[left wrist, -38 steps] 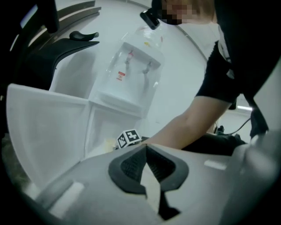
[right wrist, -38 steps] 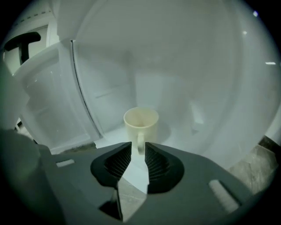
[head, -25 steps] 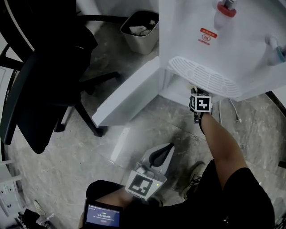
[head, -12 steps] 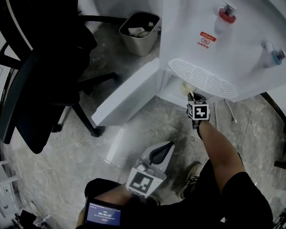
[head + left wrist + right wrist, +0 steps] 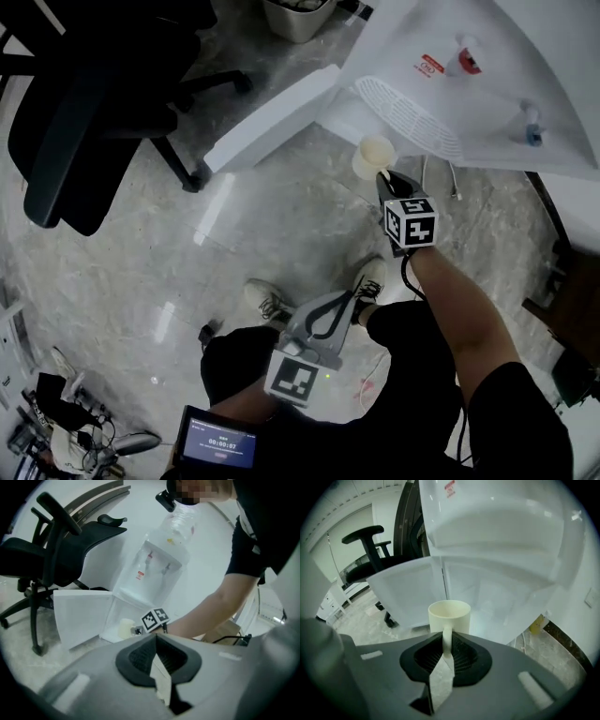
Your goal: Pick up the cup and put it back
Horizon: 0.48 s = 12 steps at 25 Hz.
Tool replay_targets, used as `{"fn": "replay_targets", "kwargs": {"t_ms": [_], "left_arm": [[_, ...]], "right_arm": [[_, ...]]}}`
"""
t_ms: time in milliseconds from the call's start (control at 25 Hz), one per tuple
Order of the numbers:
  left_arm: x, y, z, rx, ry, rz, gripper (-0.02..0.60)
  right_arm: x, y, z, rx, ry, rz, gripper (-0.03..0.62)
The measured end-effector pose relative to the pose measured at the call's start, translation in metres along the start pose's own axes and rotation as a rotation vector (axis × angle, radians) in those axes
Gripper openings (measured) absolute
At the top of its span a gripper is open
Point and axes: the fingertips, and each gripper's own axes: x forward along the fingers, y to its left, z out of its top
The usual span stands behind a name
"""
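Gripping the cup (image 5: 373, 157) by its handle, the right gripper (image 5: 382, 178) has its jaws clenched on that thin upright loop. They have just been closing, and the right gripper view shows the handle pinched between them. The cup stands upright with its mouth up, just beyond the jaw tips on their far side. It hangs in the air above the stone floor (image 5: 234, 244), in front of the water dispenser (image 5: 469, 103) and touching nothing else.

Putting it back turns on one relation. The open cabinet (image 5: 487, 588) under the dispenser lies farther on, straight past the cup along the line the gripper points. Its door (image 5: 272, 117) is swung out to the left. The cup's long axis is vertical, so I judge it can go in as it is, carried forward and down. The right hand is the one at work. The left gripper (image 5: 352, 302) hangs near the person's legs, well apart from the cup, jaws together and empty.

A second ago the right gripper reached into the cabinet beneath the drip tray (image 5: 408, 117), and the cup could not be made out. Half a second ago the cup showed at the cabinet's mouth. Now it is fully out and clear of the tray.
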Motion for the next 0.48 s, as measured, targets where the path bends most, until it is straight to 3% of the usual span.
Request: {"fn": "replay_targets", "kwargs": {"t_ms": [240,480], "left_arm": [[-0.084,-0.055,0.055,-0.088,0.026,0.025,0.005],[-0.161,-0.094,0.139,-0.055,0.022,0.037,0.005]], "right_arm": [[-0.11,0.051,0.054,-0.004,-0.015,0.032,0.049],[-0.227,0.102,0.145,-0.035,-0.142,0.082,0.049]]}}
